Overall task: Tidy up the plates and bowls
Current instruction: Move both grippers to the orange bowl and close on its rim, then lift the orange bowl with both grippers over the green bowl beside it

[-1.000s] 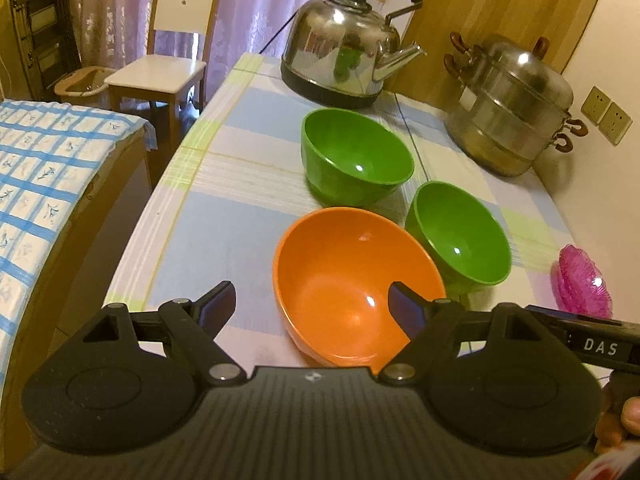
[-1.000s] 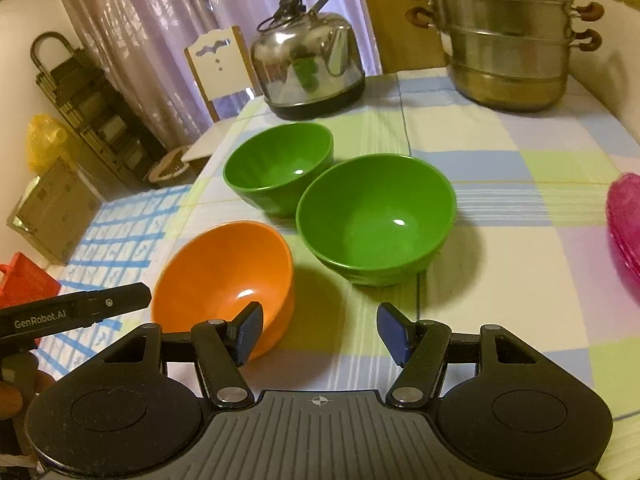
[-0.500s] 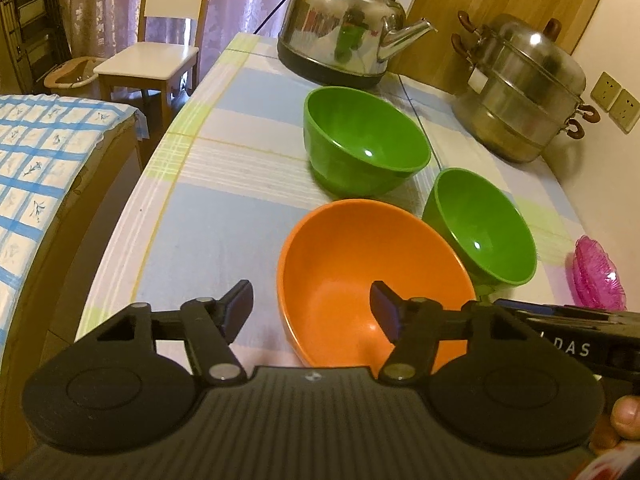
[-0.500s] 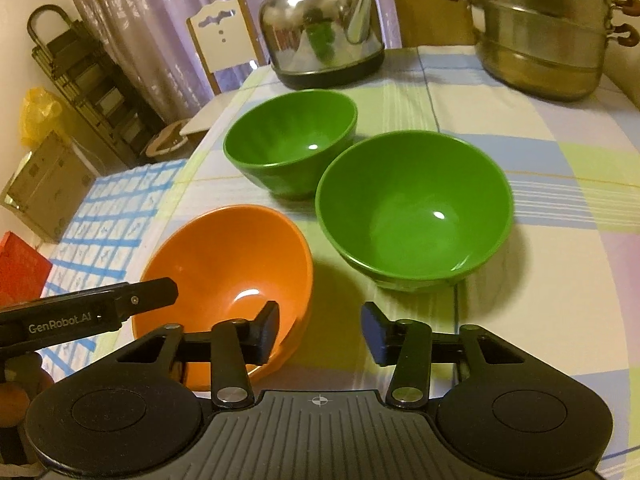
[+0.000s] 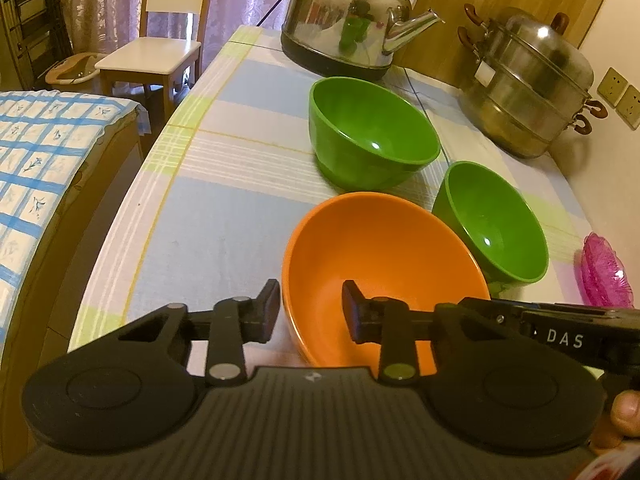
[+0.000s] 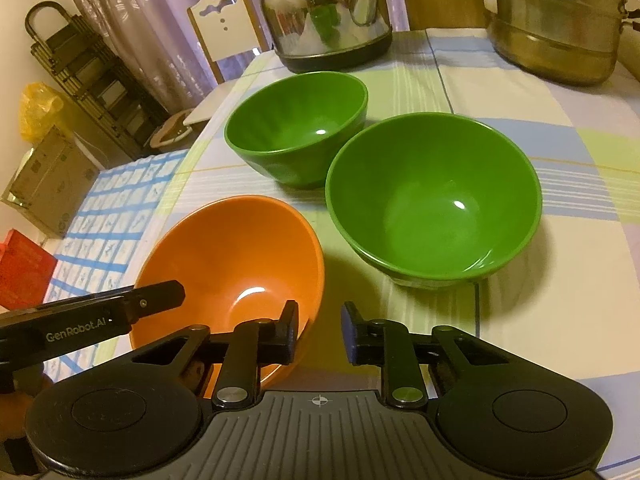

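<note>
An orange bowl (image 5: 384,256) stands at the near edge of the table, with two green bowls behind it: a far one (image 5: 372,132) and a nearer right one (image 5: 492,220). My left gripper (image 5: 310,310) is open, its jaws astride the orange bowl's left rim. In the right wrist view the orange bowl (image 6: 240,256) is at lower left, the near green bowl (image 6: 432,200) ahead and the far green bowl (image 6: 296,124) behind it. My right gripper (image 6: 320,334) is open, its jaws astride the orange bowl's right rim.
A steel kettle (image 5: 352,20) and a stacked steel steamer pot (image 5: 528,84) stand at the table's far side. A pink glass dish (image 5: 604,276) lies at the right. A chair (image 5: 160,52) and a bed with a blue-checked cover (image 5: 44,152) are to the left.
Both grippers have moved forward and down to the orange bowl, and their jaws have narrowed around its rim on each side. The bowls have not moved.
</note>
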A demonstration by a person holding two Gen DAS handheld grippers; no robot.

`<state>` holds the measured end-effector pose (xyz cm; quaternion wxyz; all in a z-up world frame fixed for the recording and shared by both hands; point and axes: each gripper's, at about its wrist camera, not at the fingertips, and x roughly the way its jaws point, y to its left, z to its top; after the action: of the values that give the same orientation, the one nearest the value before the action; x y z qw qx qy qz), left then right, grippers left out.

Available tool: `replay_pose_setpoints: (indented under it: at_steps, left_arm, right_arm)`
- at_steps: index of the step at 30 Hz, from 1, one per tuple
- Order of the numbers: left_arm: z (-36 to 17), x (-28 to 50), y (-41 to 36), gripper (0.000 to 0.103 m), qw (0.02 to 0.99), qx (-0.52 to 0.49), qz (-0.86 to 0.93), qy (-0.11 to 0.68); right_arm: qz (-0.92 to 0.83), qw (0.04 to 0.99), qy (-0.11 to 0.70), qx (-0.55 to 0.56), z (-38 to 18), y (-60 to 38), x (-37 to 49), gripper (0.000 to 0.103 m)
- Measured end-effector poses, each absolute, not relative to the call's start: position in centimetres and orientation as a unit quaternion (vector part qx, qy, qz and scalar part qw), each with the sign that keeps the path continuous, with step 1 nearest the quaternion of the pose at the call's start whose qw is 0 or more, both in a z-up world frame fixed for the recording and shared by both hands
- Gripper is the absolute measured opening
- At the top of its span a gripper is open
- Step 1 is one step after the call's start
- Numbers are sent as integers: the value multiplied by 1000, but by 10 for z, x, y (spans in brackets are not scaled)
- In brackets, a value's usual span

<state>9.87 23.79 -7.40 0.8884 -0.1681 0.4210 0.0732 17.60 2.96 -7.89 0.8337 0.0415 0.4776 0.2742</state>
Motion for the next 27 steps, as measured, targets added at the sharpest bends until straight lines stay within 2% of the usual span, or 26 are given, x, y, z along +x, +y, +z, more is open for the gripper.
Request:
replay_pose_setpoints:
  at_steps: [5, 13, 27]
  left_arm:
    - [-74, 97, 239, 19, 888, -166, 81, 421]
    - [-73, 95, 238, 11, 886, -159, 91, 427]
    - [-45, 81, 228, 10, 894, -159, 94, 408]
  right_arm:
    - [277, 831, 480, 46, -78, 32, 175, 15]
    - [277, 829, 483, 51, -77, 32, 174, 12]
    - [280, 836, 467, 67, -54, 18, 160, 12]
